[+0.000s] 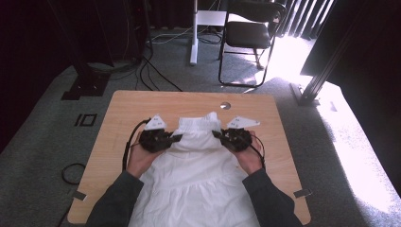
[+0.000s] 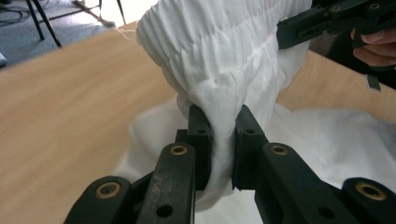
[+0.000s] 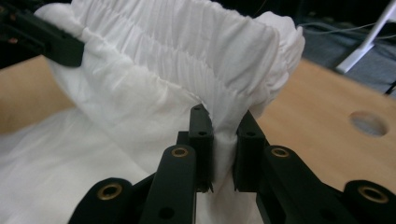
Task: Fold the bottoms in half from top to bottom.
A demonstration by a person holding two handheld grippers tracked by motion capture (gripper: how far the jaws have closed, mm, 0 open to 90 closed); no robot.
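Note:
A white ruffled garment [image 1: 196, 170] lies spread on the wooden table [image 1: 123, 109], its gathered elastic top [image 1: 198, 126] raised at the far end. My left gripper [image 1: 176, 138] is shut on the left side of that gathered top; a bunch of white cloth [image 2: 223, 135] sits pinched between its black jaws. My right gripper [image 1: 216, 134] is shut on the right side, with the ribbed fabric [image 3: 224, 140] clamped between its jaws. The two grippers face each other across the garment [image 3: 154, 88], and the right gripper [image 2: 299, 28] appears far off in the left gripper view.
The table has a round cable hole [image 1: 225, 105] near its far edge. A black chair [image 1: 248, 33] and a white stand [image 1: 194, 33] sit on the carpet beyond. Cables [image 1: 146, 71] trail on the floor at the left. Bare wood flanks the garment.

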